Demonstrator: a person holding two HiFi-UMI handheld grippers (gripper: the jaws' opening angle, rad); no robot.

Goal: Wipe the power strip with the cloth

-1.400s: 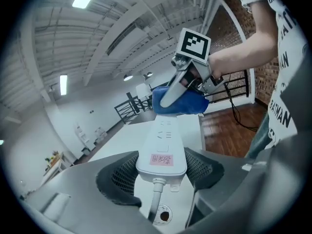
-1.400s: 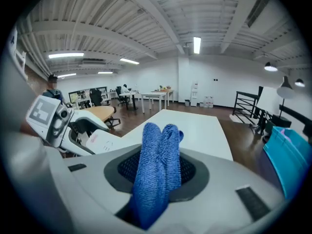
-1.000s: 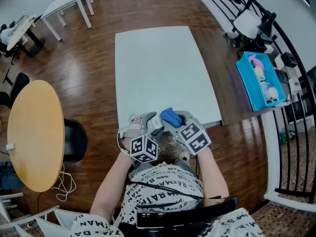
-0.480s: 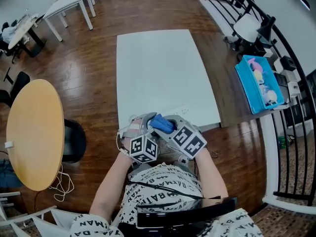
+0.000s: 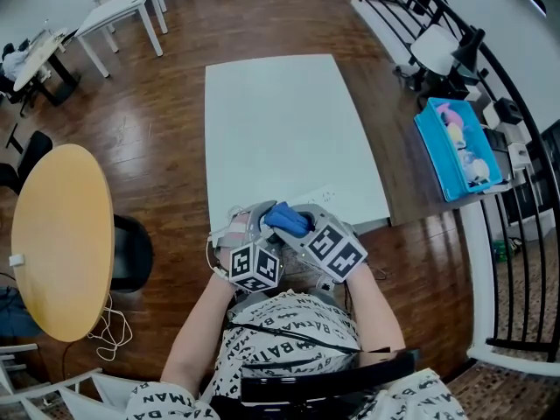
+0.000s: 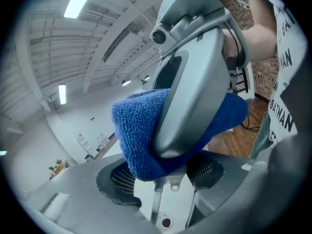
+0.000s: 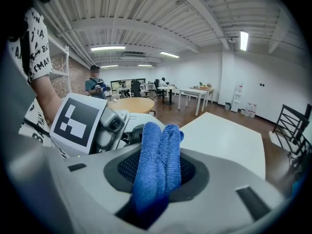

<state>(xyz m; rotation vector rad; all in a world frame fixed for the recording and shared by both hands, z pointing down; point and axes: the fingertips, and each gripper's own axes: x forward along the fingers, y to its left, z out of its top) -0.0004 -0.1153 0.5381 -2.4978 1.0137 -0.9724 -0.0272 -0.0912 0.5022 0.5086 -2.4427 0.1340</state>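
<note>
I sit at the near edge of the white table (image 5: 280, 129) with both grippers held close together above my lap. My right gripper (image 5: 302, 223) is shut on a folded blue cloth (image 5: 286, 219), which bulges out between its jaws (image 7: 156, 165). My left gripper (image 5: 262, 220) holds a white power strip (image 6: 163, 204) with a small red mark, clamped between its two dark pads. The cloth (image 6: 141, 130) presses down on the strip right at the left jaws, and the right gripper's grey body (image 6: 195, 82) fills the left gripper view. Most of the strip is hidden.
A round yellow table (image 5: 61, 243) stands on the left over the wooden floor. At the right, a blue bin (image 5: 459, 147) with small items sits on a side shelf by a black railing (image 5: 516, 261). White desks (image 5: 118, 7) stand far back.
The right gripper has carried the cloth left and down onto the left gripper's jaws. The left gripper has stayed almost still.
</note>
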